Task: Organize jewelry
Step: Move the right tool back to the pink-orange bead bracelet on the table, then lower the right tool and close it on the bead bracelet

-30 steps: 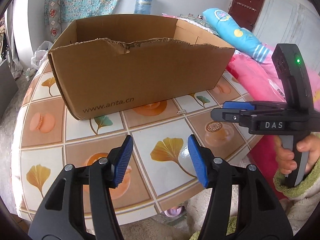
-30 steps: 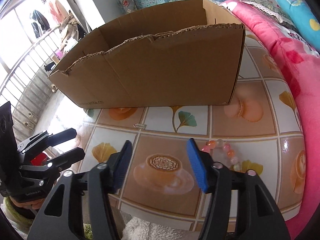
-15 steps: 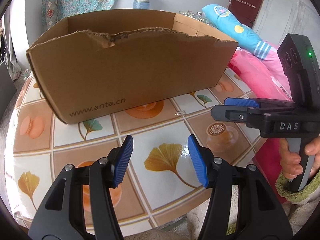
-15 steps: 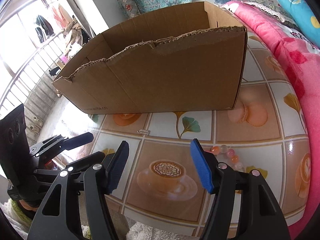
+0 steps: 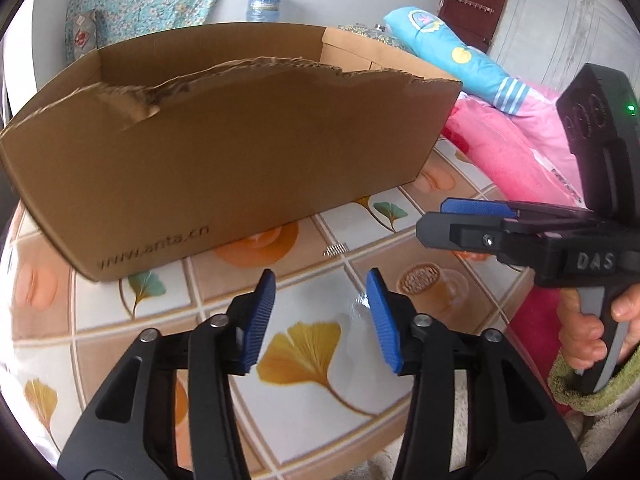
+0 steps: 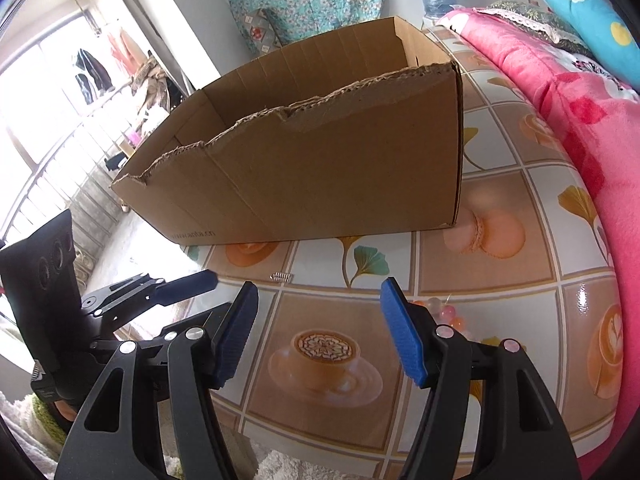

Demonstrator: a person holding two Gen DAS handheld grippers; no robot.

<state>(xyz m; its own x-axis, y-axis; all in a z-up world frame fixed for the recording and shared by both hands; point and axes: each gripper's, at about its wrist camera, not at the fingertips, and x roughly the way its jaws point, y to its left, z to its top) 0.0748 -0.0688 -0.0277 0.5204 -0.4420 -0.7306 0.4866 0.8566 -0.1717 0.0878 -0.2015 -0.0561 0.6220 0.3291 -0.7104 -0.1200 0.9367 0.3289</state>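
Observation:
A brown cardboard box (image 5: pixel 240 160) with a torn front edge stands on the tiled table (image 5: pixel 304 352); it also shows in the right wrist view (image 6: pixel 340 176). A small silver hair clip (image 5: pixel 335 249) lies on the table just before the box, also seen in the right wrist view (image 6: pixel 281 277). A pastel bead bracelet (image 6: pixel 444 314) lies by my right gripper's right finger, partly hidden. My left gripper (image 5: pixel 322 320) is open and empty above the table. My right gripper (image 6: pixel 320 336) is open and empty; it also shows from the side in the left wrist view (image 5: pixel 472 220).
A pink blanket (image 6: pixel 592 128) and a blue pillow (image 5: pixel 460 60) lie along the table's right side. A water jug (image 5: pixel 262 4) and a floral cloth stand behind the box. A railing and hanging clothes (image 6: pixel 96 76) are at the far left.
Both grippers have moved forward and closer to the box and the clip. Both stay open and empty.

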